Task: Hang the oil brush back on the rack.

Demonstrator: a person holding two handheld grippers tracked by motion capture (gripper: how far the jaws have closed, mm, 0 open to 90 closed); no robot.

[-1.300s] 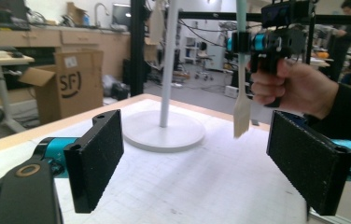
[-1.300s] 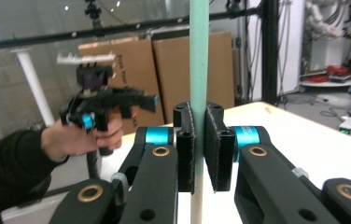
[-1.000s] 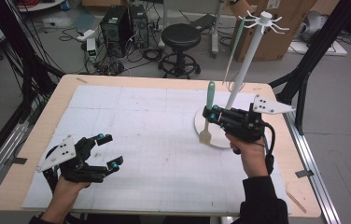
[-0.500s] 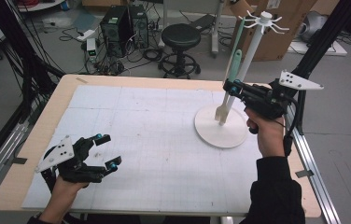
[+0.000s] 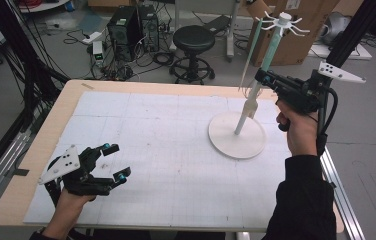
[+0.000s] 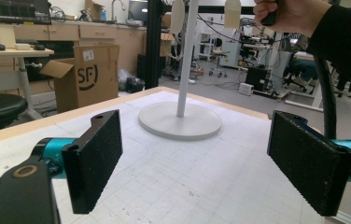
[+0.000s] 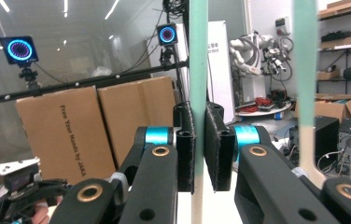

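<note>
Right tool (image 5: 265, 78) clamps a green-handled utensil (image 5: 271, 47), lifted near the rack (image 5: 282, 20) hooks, not yet hung; left tool (image 5: 112, 161) rests apart.

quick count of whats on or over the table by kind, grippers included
green-handled utensils: 2
white rack stand: 1
grippers: 2 (left gripper open, right gripper shut on one utensil)
total: 5
</note>
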